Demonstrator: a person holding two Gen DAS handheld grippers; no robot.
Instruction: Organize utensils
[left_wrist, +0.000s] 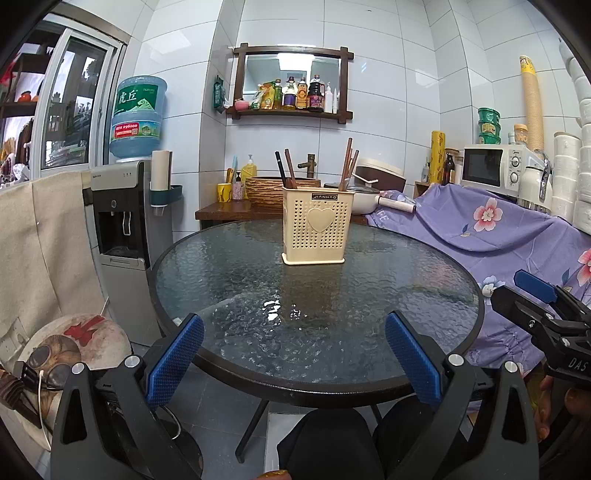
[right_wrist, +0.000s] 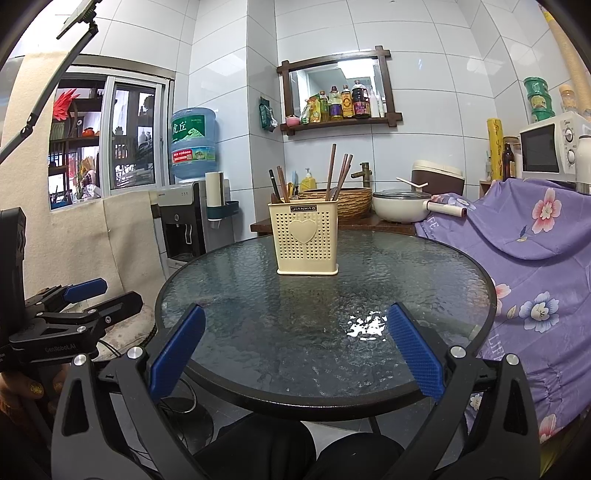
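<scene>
Knurled blue claw pads apart

A utensil holder stands on a round table, toward its far side. Chopsticks stand inside the holder. A water dispenser sits left of the table.

We see our left claw held wide apart and empty over the near edge of the round glass bench. A cream perforated utensil holder stands upright toward the far side of the bench, with dark chopsticks leaning out of its top. Our right claw enters at the right edge, over the purple floral cloth.
</scene>
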